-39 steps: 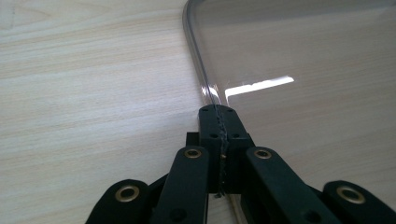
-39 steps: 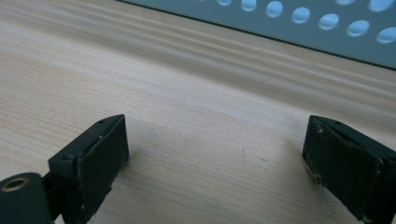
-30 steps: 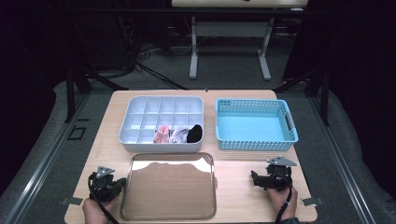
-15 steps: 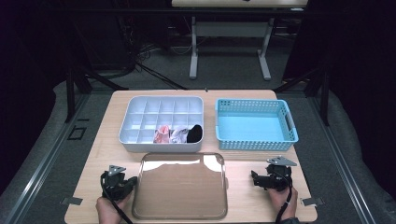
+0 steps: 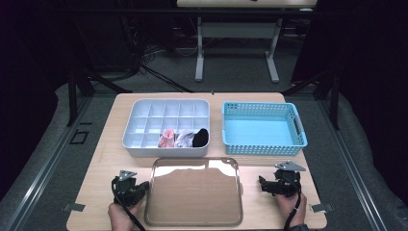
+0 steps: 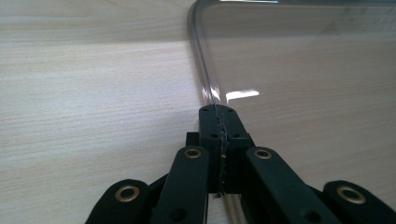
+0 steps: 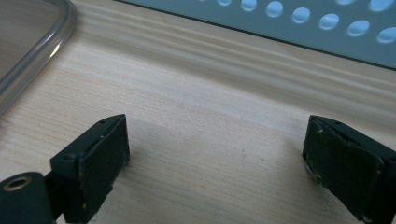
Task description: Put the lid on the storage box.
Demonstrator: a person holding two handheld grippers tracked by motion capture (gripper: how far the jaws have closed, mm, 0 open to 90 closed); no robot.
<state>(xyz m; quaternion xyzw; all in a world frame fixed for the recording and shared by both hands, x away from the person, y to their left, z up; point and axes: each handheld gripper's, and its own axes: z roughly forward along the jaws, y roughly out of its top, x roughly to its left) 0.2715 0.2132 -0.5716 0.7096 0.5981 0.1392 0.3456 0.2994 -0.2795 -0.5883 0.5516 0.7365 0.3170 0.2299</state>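
Your left hand-held gripper [image 6: 218, 122] is clamped on the clear tray's [image 5: 192, 197] left rim, tray flat on bench [image 5: 96, 159] btwn both hands. Right hand-held gripper [image 7: 215, 163] gapes wide, empty; tray lies to its left, long axis fwd toward the organizer [image 5: 166, 126].

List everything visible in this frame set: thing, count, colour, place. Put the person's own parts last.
Table: one, light wood, under everything.
Clear tray: one, transparent, front centre of the table; its left rim is pinched by the left gripper.
Compartment box: one, white-grey, back left of the table.
Small items: a few, pink, white and black, in the box's front compartments; too small to identify.
Basket: one, light blue, perforated walls, back right, nothing visible in it.
Left gripper: one, black, fingers shut on the tray rim.
Right gripper: one, black, fingers open over bare table, right of the tray.
Hands: two, at the table's front edge.
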